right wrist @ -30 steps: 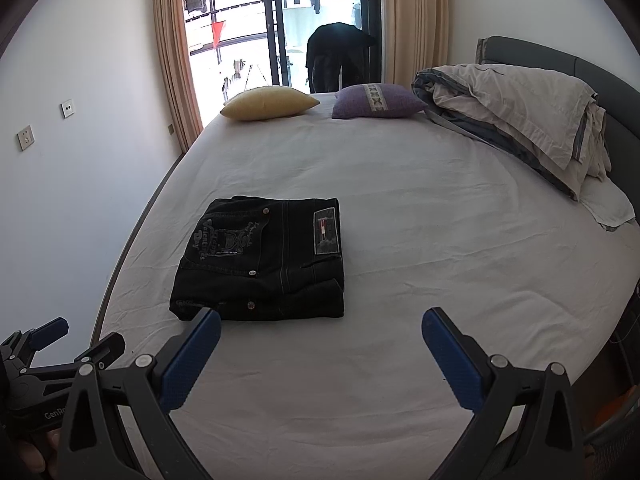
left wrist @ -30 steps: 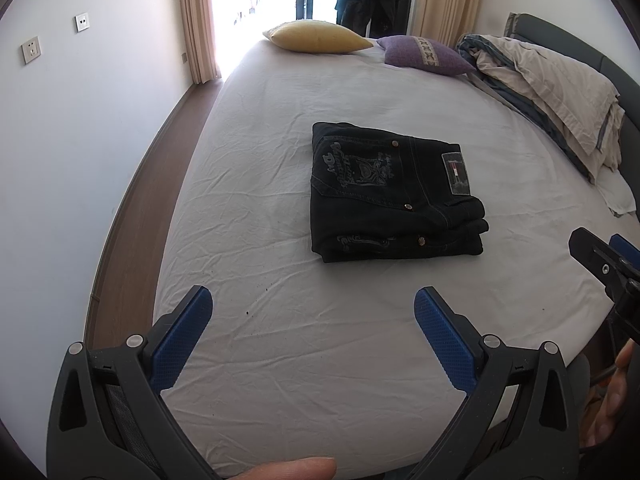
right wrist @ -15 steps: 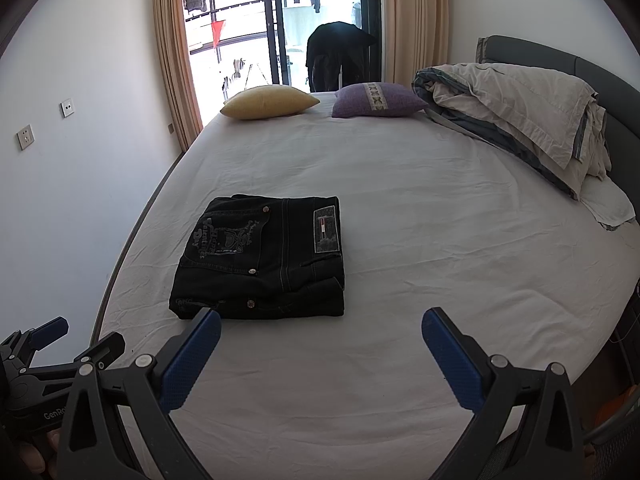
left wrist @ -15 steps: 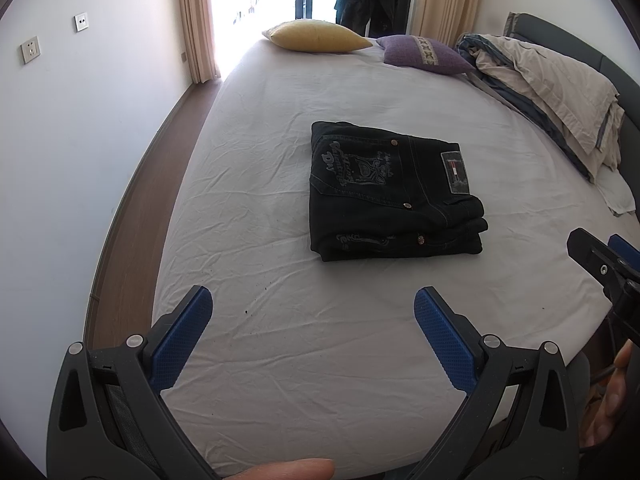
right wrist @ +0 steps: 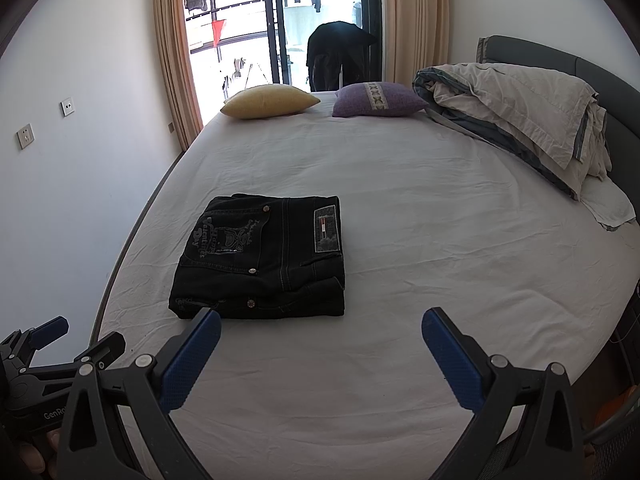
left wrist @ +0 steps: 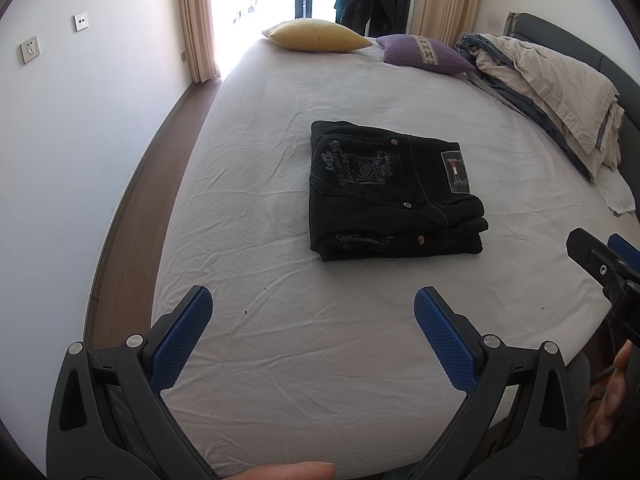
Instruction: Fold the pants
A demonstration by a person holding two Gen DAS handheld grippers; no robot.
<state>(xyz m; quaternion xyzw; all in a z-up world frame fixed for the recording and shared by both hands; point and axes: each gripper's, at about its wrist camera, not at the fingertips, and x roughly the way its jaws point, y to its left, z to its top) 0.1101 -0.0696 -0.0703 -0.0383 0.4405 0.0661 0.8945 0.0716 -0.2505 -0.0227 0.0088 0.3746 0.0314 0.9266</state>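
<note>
Black jeans (left wrist: 384, 196) lie folded into a compact stack on the white bed sheet (left wrist: 320, 340), back pocket and waistband patch facing up. They also show in the right wrist view (right wrist: 264, 256). My left gripper (left wrist: 312, 304) is open and empty, held over the sheet short of the jeans. My right gripper (right wrist: 320, 328) is open and empty, its left finger just in front of the stack's near edge. Each gripper shows at the edge of the other's view.
A yellow pillow (right wrist: 272, 100) and a purple pillow (right wrist: 380, 98) lie at the far end of the bed. A folded duvet (right wrist: 520, 108) is piled against the grey headboard on the right. A wall and wooden floor strip (left wrist: 132, 208) run along the left.
</note>
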